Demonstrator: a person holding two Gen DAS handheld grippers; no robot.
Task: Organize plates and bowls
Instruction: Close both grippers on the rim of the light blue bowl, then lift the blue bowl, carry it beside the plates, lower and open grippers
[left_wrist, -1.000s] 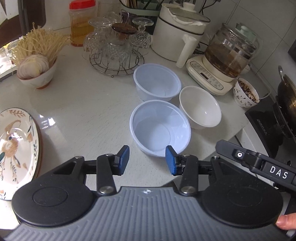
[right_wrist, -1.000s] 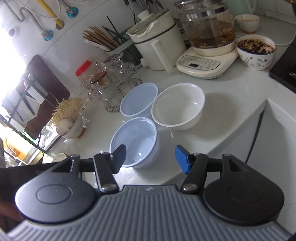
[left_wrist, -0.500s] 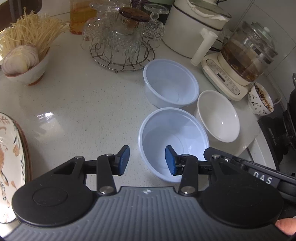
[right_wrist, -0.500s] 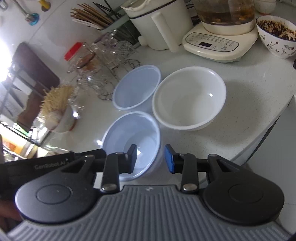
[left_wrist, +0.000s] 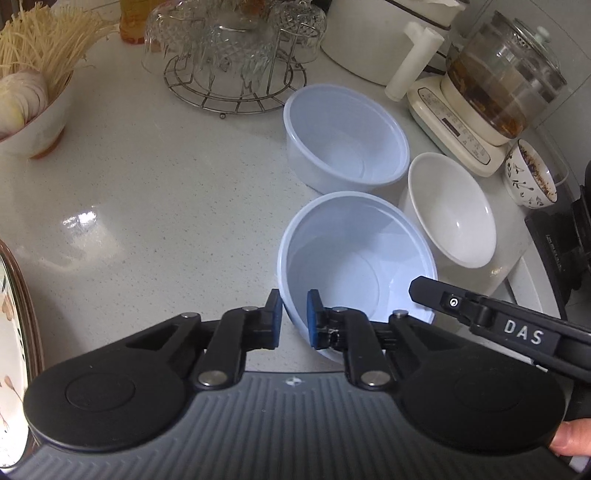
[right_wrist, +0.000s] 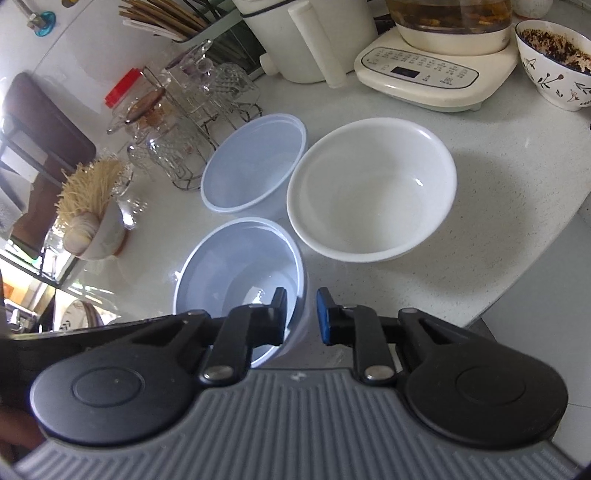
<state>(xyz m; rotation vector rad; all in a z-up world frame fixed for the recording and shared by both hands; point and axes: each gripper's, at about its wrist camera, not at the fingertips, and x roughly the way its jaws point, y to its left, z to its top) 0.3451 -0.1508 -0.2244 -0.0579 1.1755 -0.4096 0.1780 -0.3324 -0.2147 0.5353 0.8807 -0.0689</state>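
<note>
Three bowls are sitting apart on the surface (left_wrist: 155, 206), none stacked yet; both grippers are closing narrow fingers on the near blue bowl (left_wrist: 354, 266), left gripper (left_wrist: 294, 319) and right gripper (right_wrist: 302, 314) each pinching its rim, so organizing is barely starting

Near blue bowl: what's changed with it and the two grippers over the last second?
Both grippers came down onto the near blue bowl. The left gripper and right gripper are closing, each with the bowl's rim wall between its fingers, on opposite sides. The bowl, far blue bowl and white bowl haven't moved.
</note>
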